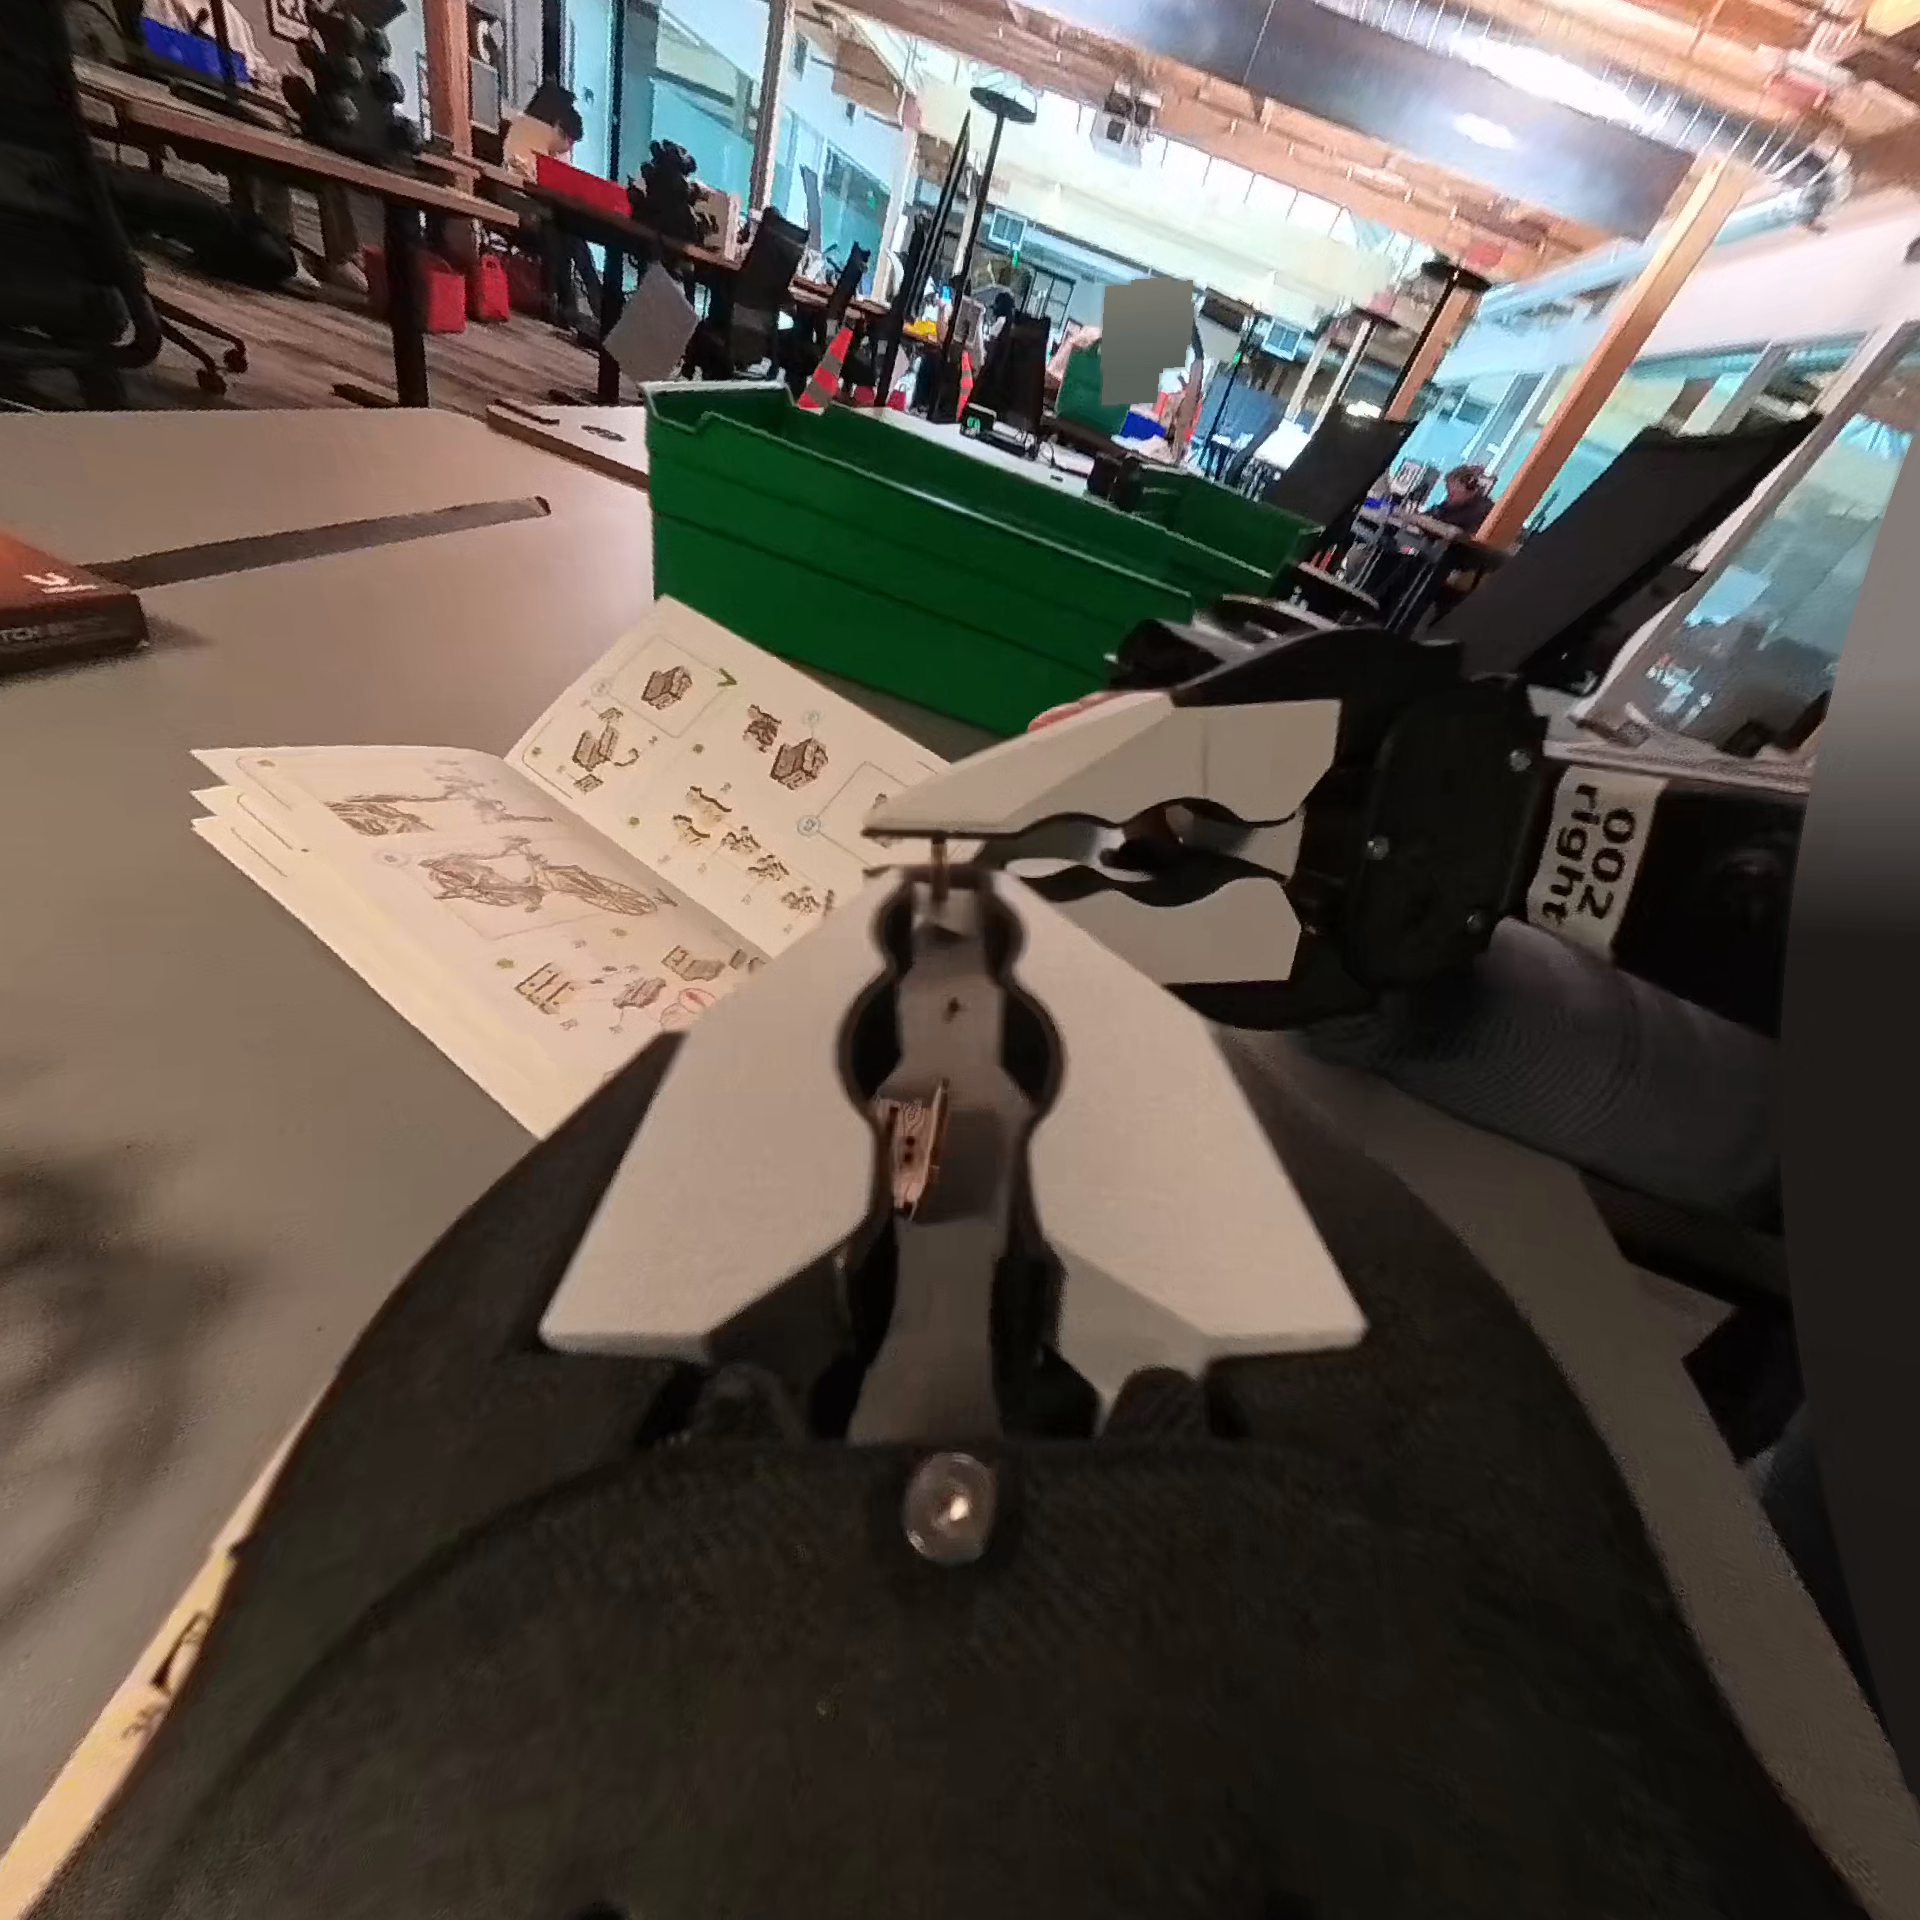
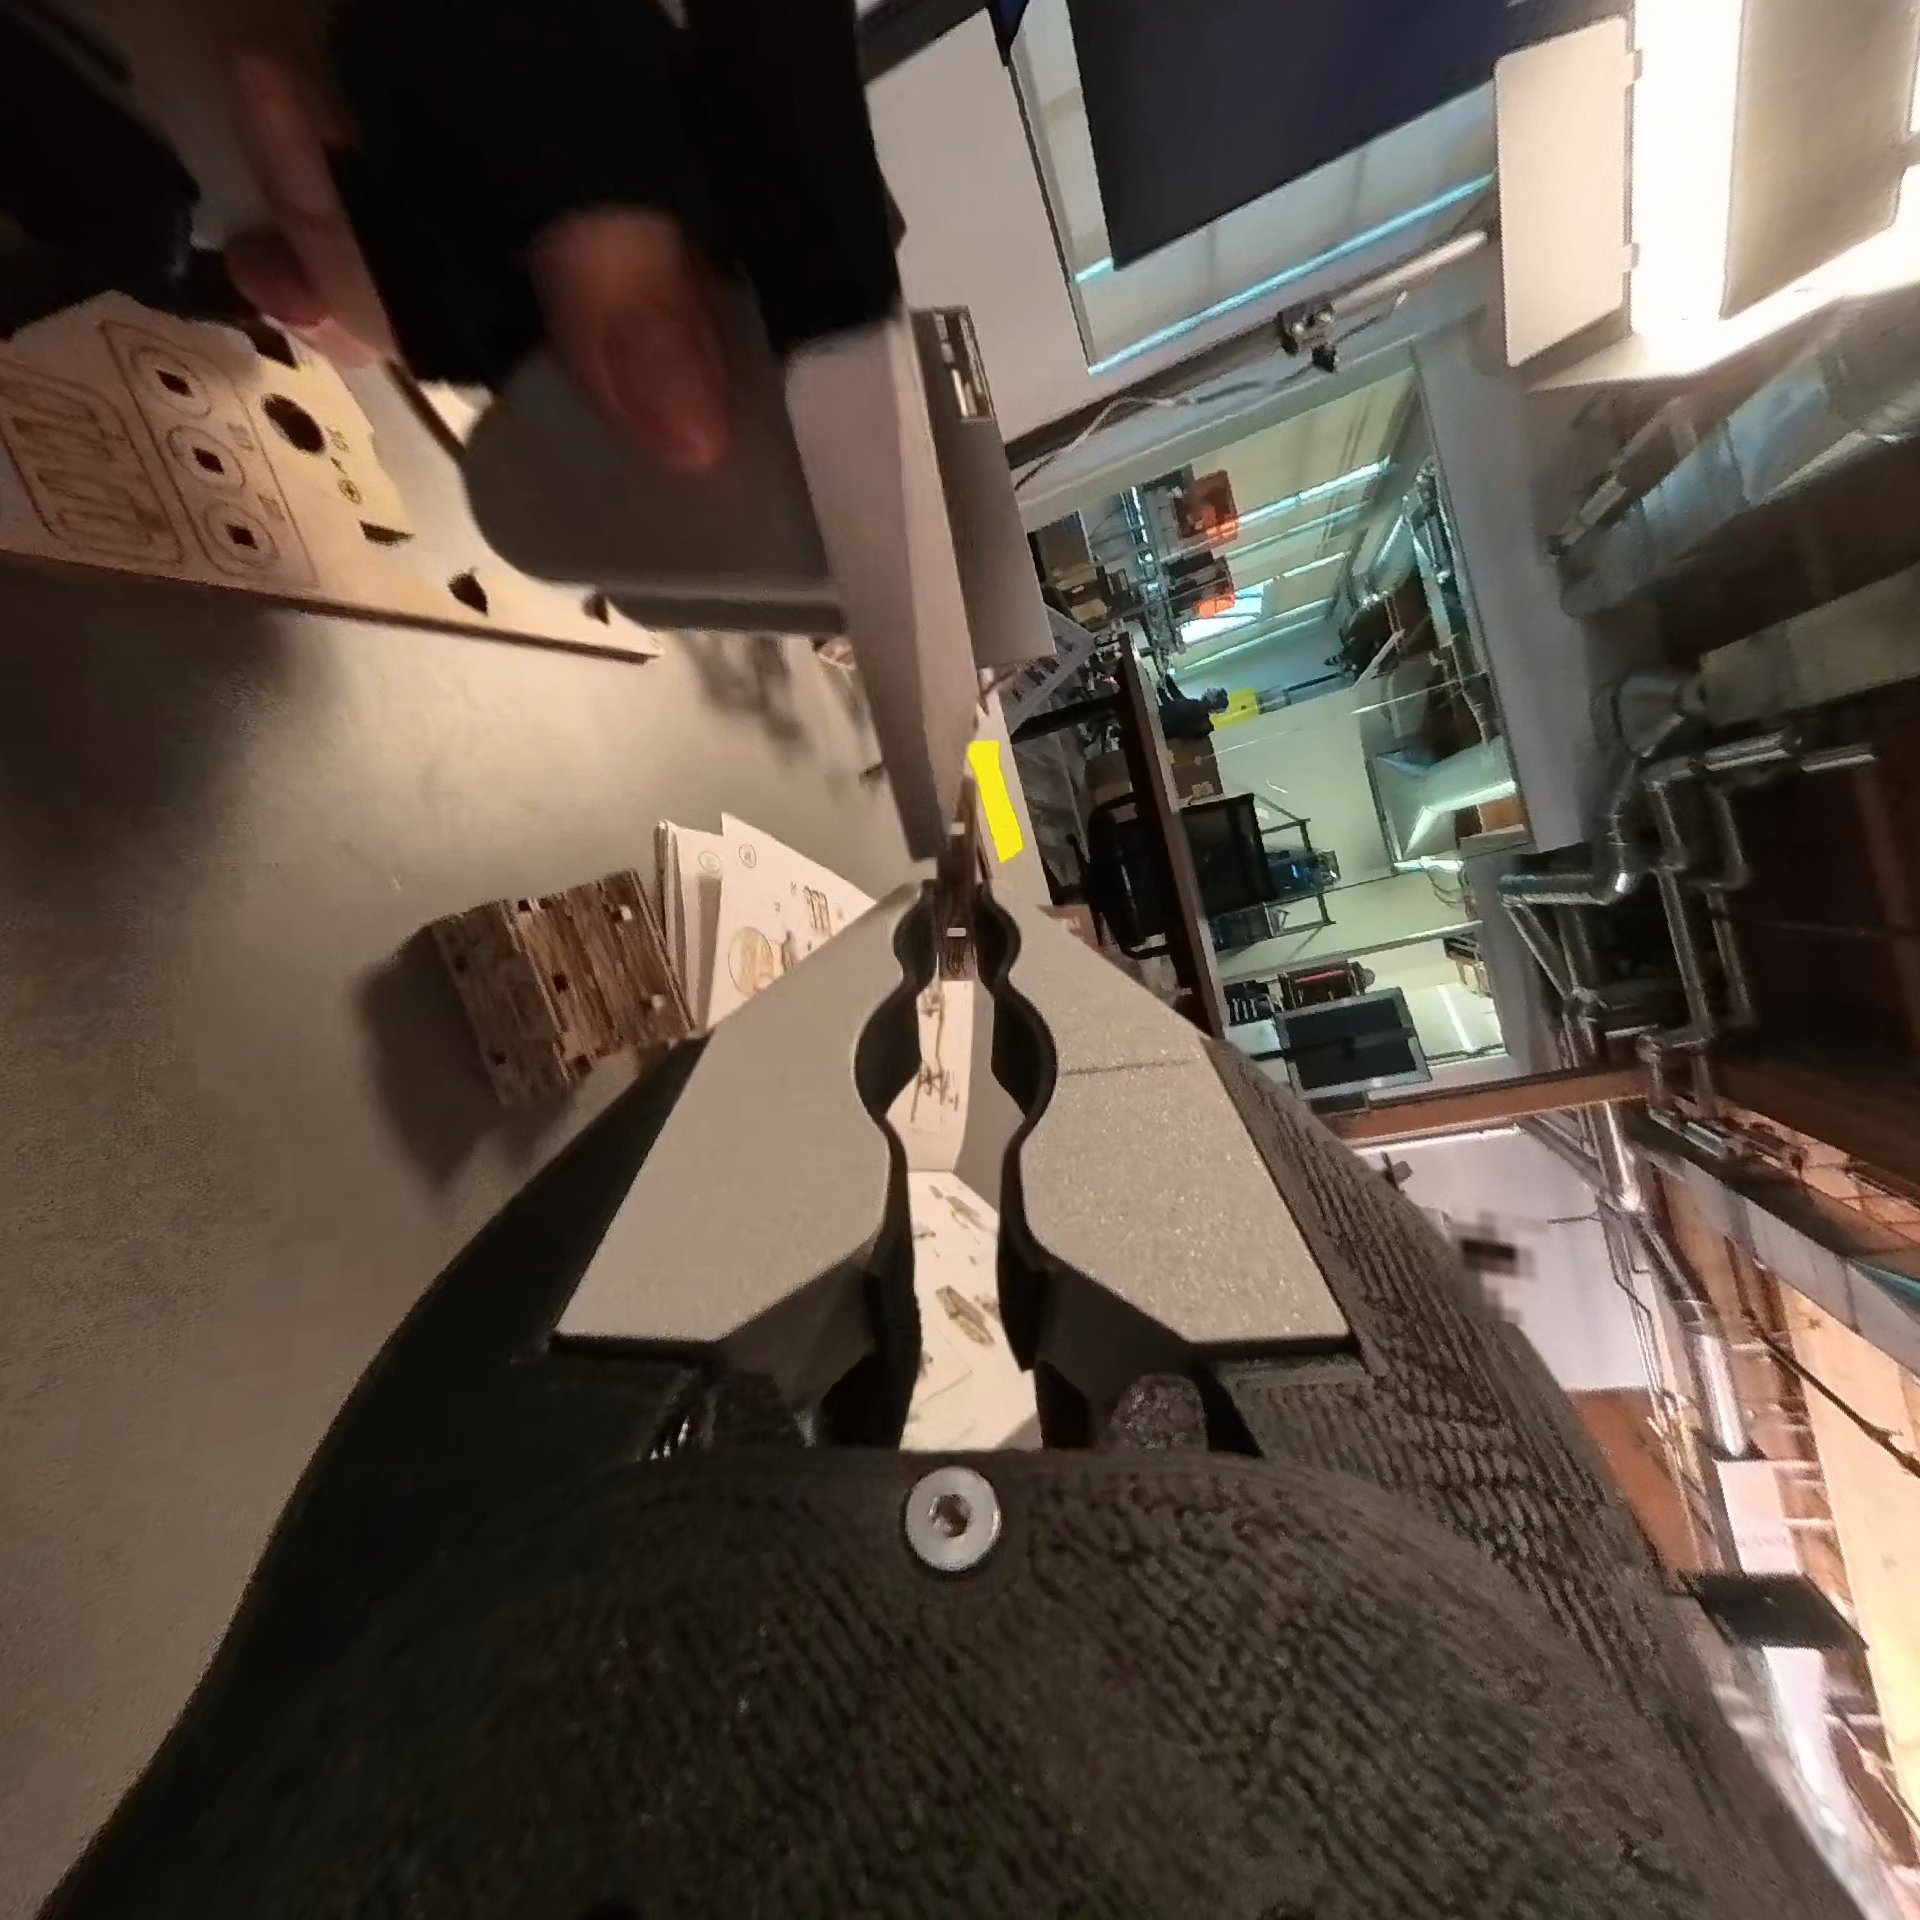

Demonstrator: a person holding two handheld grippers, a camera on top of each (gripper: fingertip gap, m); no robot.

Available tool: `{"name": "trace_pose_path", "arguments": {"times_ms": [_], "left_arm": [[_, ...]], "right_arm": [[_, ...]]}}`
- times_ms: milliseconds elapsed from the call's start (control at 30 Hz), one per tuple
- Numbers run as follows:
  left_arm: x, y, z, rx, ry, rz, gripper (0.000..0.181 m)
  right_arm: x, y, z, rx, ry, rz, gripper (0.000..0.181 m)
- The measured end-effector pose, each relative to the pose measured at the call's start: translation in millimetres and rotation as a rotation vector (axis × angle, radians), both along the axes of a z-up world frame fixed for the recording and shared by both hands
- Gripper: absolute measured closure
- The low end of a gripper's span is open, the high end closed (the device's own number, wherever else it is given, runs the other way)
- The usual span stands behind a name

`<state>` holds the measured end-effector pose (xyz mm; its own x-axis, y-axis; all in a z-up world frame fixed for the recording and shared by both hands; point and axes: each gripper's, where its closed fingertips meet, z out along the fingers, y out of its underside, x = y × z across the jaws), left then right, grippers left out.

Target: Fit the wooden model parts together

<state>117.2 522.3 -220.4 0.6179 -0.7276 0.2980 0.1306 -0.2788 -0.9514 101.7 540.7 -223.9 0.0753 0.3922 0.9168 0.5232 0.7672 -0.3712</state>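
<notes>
My left gripper is shut on a small thin wooden part that sticks out at its tips. My right gripper comes in from the right, shut, and its tips meet that part from above. In the right wrist view my right gripper pinches a small dark wooden part, and the left gripper touches it from the far side, held by a hand. Another small wooden piece shows through the gap between my left fingers.
An open instruction booklet lies on the grey table under the grippers, with stacked green trays behind it. A laser-cut wooden sheet and an assembled wooden block lie nearby. A dark box sits at the left. The grippers are tip to tip, or close to it.
</notes>
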Motion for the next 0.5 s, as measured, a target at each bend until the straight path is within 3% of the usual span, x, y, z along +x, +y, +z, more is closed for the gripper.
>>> {"name": "trace_pose_path", "arguments": {"times_ms": [33,100,333,500], "left_arm": [[0,1,-1,0.002,0.021,0.01,0.153],[-1,0,-10,-0.005,0.112,0.013,0.143],[3,-8,-68,-0.144,0.531,-0.061,0.15],[2,-7,-75,-0.176,0.566,-0.066,0.155]], "right_arm": [[4,4,0,-0.001,0.007,-0.013,0.176],[14,13,1,-0.016,0.039,-0.039,0.176],[43,26,-9,-0.103,0.102,-0.074,0.176],[47,27,-14,-0.167,0.12,-0.066,0.176]]}}
